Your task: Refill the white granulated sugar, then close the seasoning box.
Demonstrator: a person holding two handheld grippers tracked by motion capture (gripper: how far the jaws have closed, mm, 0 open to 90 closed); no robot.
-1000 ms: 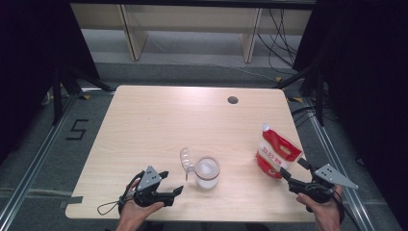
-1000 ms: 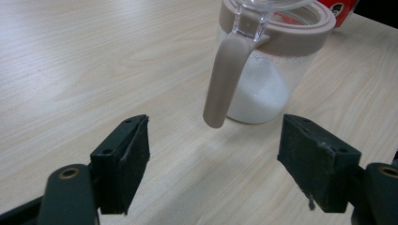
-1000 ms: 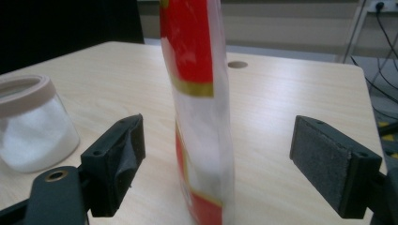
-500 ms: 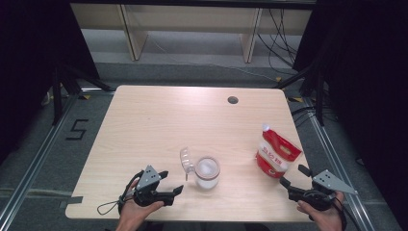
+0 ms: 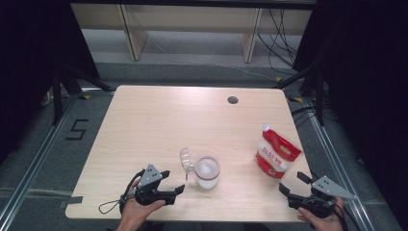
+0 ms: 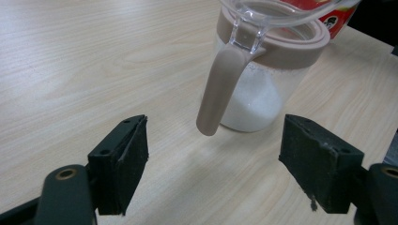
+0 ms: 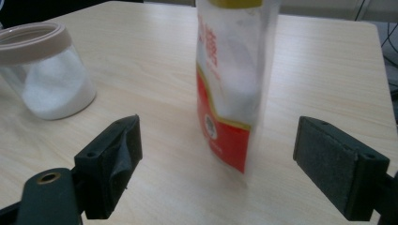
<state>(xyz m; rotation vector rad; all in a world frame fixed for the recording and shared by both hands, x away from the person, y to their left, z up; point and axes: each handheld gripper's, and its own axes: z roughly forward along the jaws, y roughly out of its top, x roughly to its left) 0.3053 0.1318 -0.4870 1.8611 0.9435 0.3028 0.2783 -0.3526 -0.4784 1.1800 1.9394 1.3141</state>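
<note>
The left gripper [image 5: 174, 191] at the lower left of the high view has its jaws spread, holding nothing; the jar [image 5: 207, 172] with white powder stands just beyond them. The right gripper [image 5: 291, 183] at the lower right is spread too, and the red-and-white pouch [image 5: 275, 154] stands just above it on the table [image 5: 163, 120].

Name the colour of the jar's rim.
Light brown, a taupe band round the jar's rim; clearest in the left gripper view.
</note>
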